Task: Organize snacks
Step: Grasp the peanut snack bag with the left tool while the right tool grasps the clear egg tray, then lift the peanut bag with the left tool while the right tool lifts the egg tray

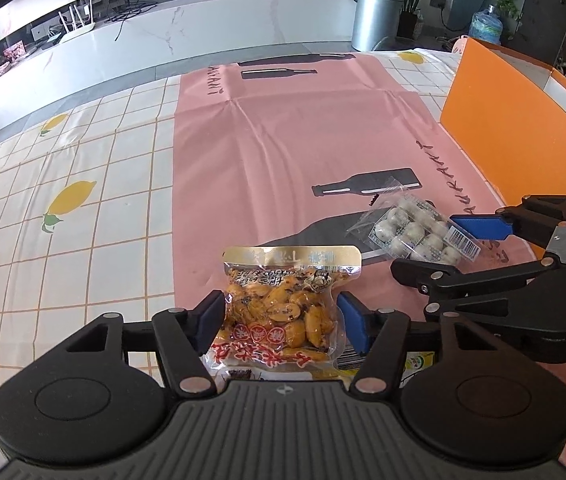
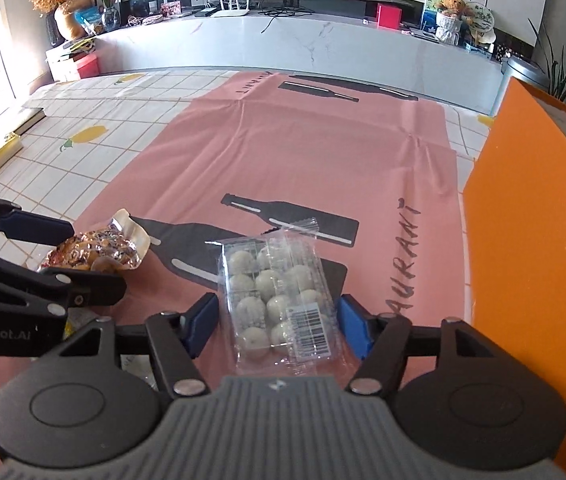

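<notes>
My left gripper (image 1: 281, 322) is shut on a clear pouch of orange-yellow snacks (image 1: 283, 304) with a gold top seal, held just above the pink mat; the pouch also shows in the right wrist view (image 2: 99, 250). My right gripper (image 2: 277, 322) has its blue pads against both sides of a clear pack of white round sweets (image 2: 277, 296) with a barcode label. That pack also shows in the left wrist view (image 1: 415, 230), right of the pouch, with the right gripper (image 1: 449, 248) around it.
A pink mat (image 1: 283, 140) with bottle prints lies on a lemon-print tablecloth (image 1: 83, 168). An orange box wall (image 1: 523, 128) stands at the right, also in the right wrist view (image 2: 531, 240). Books (image 2: 7, 136) lie at the table's left edge.
</notes>
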Demonstrator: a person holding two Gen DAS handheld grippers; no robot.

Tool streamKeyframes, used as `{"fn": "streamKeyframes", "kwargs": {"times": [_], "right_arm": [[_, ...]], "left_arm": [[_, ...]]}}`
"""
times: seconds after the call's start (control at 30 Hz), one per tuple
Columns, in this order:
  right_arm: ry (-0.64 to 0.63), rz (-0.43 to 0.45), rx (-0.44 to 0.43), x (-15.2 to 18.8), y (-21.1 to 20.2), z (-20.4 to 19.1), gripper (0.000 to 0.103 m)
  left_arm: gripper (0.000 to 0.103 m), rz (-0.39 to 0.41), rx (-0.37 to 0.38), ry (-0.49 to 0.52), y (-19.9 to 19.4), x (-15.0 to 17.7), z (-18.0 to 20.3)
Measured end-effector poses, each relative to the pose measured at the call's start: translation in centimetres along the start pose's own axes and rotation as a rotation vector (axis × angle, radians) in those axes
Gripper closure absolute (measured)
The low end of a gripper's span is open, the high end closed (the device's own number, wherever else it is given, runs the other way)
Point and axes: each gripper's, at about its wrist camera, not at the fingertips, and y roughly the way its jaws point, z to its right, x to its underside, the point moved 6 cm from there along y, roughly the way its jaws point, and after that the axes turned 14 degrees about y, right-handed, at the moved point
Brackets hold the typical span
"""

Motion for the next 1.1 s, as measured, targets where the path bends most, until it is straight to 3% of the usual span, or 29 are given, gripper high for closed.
{"fn": "streamKeyframes", "kwargs": {"times": [0.2,0.53,0.67,0.83,0.93,1.0,1.1], "right_arm": [[0.005,-0.001,0.01,-0.2,-0.2,0.0,0.048],[0.038,-0.002,0.01,-0.5,-1.1,0.0,0.052],[0.052,0.011,0.014,-1.0,-2.0,0.0,0.052],[0.055,0.005,0.017,-1.5,-2.6,0.0,0.052],[0.078,-0.013,0.011,-1.2,-2.6,0.3,0.052],[0.101,-0.019,0.006,-0.9,-2.6,0.6,0.051],[0.122,-0.023,-0.002,-0.6,-2.6,0.8,0.051]], "left_arm": [[0.041,0.035,-0.002,-0.036,-0.5,-0.1,-0.2],[0.042,0.057,0.009,-0.102,-1.0,-0.3,-0.9],[0.071,0.094,-0.028,-0.082,-2.2,-1.0,-0.9],[0.072,0.076,-0.013,-0.066,-2.1,-1.2,-0.9],[0.057,0.059,0.01,-0.078,-2.0,-0.8,-0.9],[0.021,0.048,0.032,-0.113,-1.7,-0.2,-1.0],[0.016,0.018,0.01,-0.122,-0.9,0.3,-1.2]]}}
